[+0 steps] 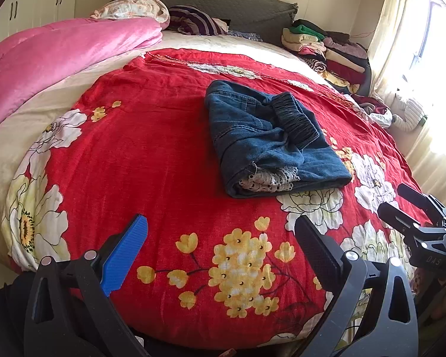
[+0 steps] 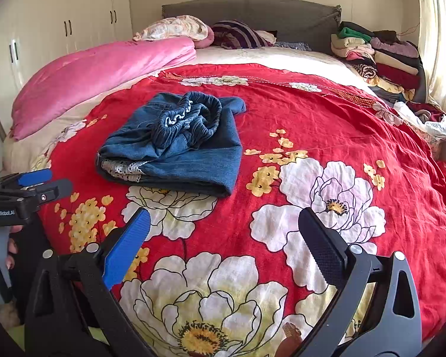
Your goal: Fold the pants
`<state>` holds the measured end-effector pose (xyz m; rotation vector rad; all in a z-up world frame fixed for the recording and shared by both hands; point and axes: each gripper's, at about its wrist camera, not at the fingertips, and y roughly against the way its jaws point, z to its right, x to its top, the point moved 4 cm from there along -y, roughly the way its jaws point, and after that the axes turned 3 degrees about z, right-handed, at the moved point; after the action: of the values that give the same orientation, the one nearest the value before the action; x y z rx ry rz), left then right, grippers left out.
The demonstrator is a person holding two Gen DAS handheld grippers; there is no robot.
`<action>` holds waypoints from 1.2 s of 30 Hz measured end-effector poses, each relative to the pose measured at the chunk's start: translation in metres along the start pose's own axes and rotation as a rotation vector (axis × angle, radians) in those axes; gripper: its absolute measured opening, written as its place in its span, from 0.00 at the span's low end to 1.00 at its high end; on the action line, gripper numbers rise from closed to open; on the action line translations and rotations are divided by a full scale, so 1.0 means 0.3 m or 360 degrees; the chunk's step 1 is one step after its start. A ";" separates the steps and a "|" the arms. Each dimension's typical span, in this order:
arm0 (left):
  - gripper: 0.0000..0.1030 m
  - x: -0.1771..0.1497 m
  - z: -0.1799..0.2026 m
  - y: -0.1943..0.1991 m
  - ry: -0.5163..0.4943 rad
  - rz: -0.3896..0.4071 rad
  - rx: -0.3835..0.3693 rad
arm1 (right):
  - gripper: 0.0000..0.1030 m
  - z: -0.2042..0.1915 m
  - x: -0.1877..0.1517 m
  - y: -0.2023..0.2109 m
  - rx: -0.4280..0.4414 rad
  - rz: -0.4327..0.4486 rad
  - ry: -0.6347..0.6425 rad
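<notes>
Left wrist view: folded blue denim pants [image 1: 270, 139] lie mid-bed on the red floral bedspread [image 1: 151, 154], left gripper [image 1: 221, 235] spread wide, empty. Right wrist view: right gripper [image 2: 224, 229] gapes empty; bare spread rightward, stacked folded clothes [image 2: 380, 59] by the headboard

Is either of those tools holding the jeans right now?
No. The folded jeans lie alone on the red floral bedspread, and both the left tool and the right tool are open, short of them.

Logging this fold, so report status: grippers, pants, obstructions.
Left gripper open, empty. Right gripper open, empty. Pants folded in a bundle on the red bedspread, clear of both grippers. Nothing in the way.
</notes>
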<state>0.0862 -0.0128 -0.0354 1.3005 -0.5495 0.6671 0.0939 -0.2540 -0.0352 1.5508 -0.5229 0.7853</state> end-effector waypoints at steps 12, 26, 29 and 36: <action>0.96 -0.002 0.001 0.004 0.0001 -0.0005 0.0001 | 0.91 -0.010 0.002 0.000 0.0011 0.0001 0.0016; 0.96 -0.002 0.003 0.008 0.0002 0.0000 0.0006 | 0.91 -0.011 0.000 0.002 0.0010 0.0002 0.0018; 0.96 -0.002 0.003 0.011 0.0003 0.0000 0.0011 | 0.91 -0.007 -0.003 0.002 0.0012 0.0001 0.0018; 0.96 -0.003 0.001 0.015 0.0003 -0.0007 0.0029 | 0.91 -0.006 -0.003 0.001 0.0013 0.0002 0.0018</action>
<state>0.0824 -0.0127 -0.0329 1.3176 -0.5397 0.6711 0.0927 -0.2523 -0.0356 1.5526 -0.5130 0.7979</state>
